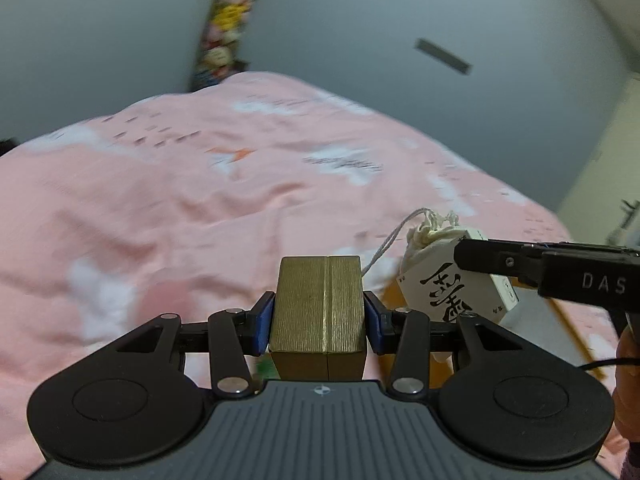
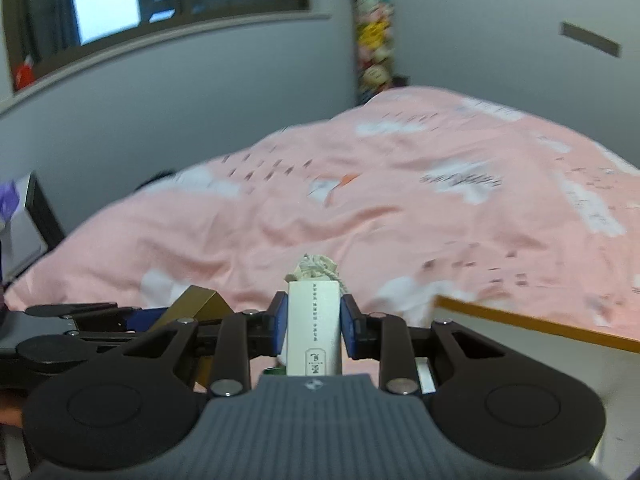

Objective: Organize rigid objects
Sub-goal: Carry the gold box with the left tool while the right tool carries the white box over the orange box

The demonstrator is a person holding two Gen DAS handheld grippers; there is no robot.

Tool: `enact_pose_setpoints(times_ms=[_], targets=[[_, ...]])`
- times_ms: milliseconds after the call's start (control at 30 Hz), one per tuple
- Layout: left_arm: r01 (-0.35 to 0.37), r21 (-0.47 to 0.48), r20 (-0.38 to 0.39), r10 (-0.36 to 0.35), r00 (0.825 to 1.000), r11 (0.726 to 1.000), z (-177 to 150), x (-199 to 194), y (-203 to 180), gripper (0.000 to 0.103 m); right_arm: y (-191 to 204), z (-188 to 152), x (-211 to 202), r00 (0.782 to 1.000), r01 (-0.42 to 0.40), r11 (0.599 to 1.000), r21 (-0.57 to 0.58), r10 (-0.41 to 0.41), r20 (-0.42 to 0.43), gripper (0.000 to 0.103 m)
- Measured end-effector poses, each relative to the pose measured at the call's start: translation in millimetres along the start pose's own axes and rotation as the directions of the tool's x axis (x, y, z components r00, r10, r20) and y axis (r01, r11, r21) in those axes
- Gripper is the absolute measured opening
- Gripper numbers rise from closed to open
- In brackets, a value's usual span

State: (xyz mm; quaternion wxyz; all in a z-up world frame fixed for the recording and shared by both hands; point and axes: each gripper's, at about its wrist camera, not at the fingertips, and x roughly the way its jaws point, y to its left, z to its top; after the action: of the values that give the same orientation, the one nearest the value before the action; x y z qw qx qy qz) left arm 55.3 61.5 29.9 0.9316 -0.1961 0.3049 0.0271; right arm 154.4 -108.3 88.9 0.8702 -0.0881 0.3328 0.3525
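A ribbed gold box [image 1: 319,308] and a flat white box [image 2: 315,328] with a drawstring pouch are both held above the pink bed.

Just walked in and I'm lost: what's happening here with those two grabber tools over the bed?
A person is sorting small items with a handheld gripper in each hand. The left gripper is shut on a gold box, its blue fingers pressed against both sides. The right gripper is shut on a white box with a cloth pouch bunched at its far end. Both are held in the air above the pink bedspread, side by side; neither has been set down yet.
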Motion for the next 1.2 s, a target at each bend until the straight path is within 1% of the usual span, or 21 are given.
enact_pose_setpoints(times_ms=[133,233,300,367,400,467,533,600,667,767,833,900,1033,1100,1133,1200], targets=[[0.118,0.043,-0.016,-0.118,0.993,0.992,4,4,-38,0.051,-30,-1,-39,0.997,0.069,0.997,0.038,-0.07,0.036,0.027],[0.208,0.057,-0.046,-0.206,0.978,0.976,4,15,-64,0.051,-47,-11,-57,0.987,0.159,0.987,0.038,-0.16,0.028,0.027],[0.241,0.073,-0.073,-0.236,0.969,0.968,2,28,-81,0.051,-60,-20,-64,0.978,0.21,0.977,0.045,-0.21,0.006,0.027],[0.283,0.055,-0.119,-0.275,0.954,0.957,1,42,-92,0.051,-74,-31,-66,0.97,0.242,0.968,0.067,-0.241,-0.024,0.027],[0.297,0.051,-0.142,-0.287,0.947,0.954,1,50,-97,0.051,-81,-36,-66,0.966,0.259,0.962,0.081,-0.257,-0.04,0.027],[0.311,0.071,-0.175,-0.295,0.939,0.948,-3,64,-110,0.051,-96,-45,-65,0.958,0.286,0.952,0.11,-0.279,-0.07,0.027],[0.312,0.091,-0.209,-0.288,0.935,0.946,-7,78,-118,0.051,-108,-54,-62,0.952,0.3,0.944,0.141,-0.288,-0.099,0.027],[0.299,0.104,-0.256,-0.265,0.93,0.948,-13,92,-126,0.051,-120,-61,-58,0.949,0.308,0.938,0.16,-0.29,-0.126,0.027],[0.288,0.118,-0.301,-0.242,0.922,0.95,-20,98,-134,0.051,-128,-66,-54,0.944,0.317,0.933,0.169,-0.293,-0.149,0.027],[0.26,0.154,-0.372,-0.188,0.909,0.953,-28,111,-139,0.051,-135,-71,-45,0.939,0.325,0.928,0.18,-0.294,-0.177,0.027],[0.232,0.206,-0.4,-0.134,0.907,0.951,-31,119,-143,0.051,-140,-74,-41,0.937,0.325,0.927,0.188,-0.289,-0.195,0.027],[0.217,0.239,-0.41,-0.104,0.906,0.946,-34,122,-146,0.051,-144,-77,-36,0.936,0.323,0.926,0.194,-0.282,-0.211,0.027],[0.195,0.316,-0.444,-0.038,0.895,0.928,-42,129,-150,0.051,-146,-81,-26,0.935,0.315,0.927,0.203,-0.267,-0.232,0.027],[0.178,0.383,-0.435,0.007,0.9,0.906,-48,129,-154,0.051,-148,-83,-23,0.937,0.308,0.928,0.21,-0.257,-0.236,0.027],[0.173,0.402,-0.433,0.02,0.901,0.899,-49,128,-156,0.051,-147,-84,-23,0.938,0.305,0.928,0.213,-0.253,-0.238,0.027],[0.176,0.421,-0.44,0.03,0.898,0.89,-51,128,-159,0.051,-147,-86,-20,0.938,0.3,0.929,0.218,-0.246,-0.243,0.027]])
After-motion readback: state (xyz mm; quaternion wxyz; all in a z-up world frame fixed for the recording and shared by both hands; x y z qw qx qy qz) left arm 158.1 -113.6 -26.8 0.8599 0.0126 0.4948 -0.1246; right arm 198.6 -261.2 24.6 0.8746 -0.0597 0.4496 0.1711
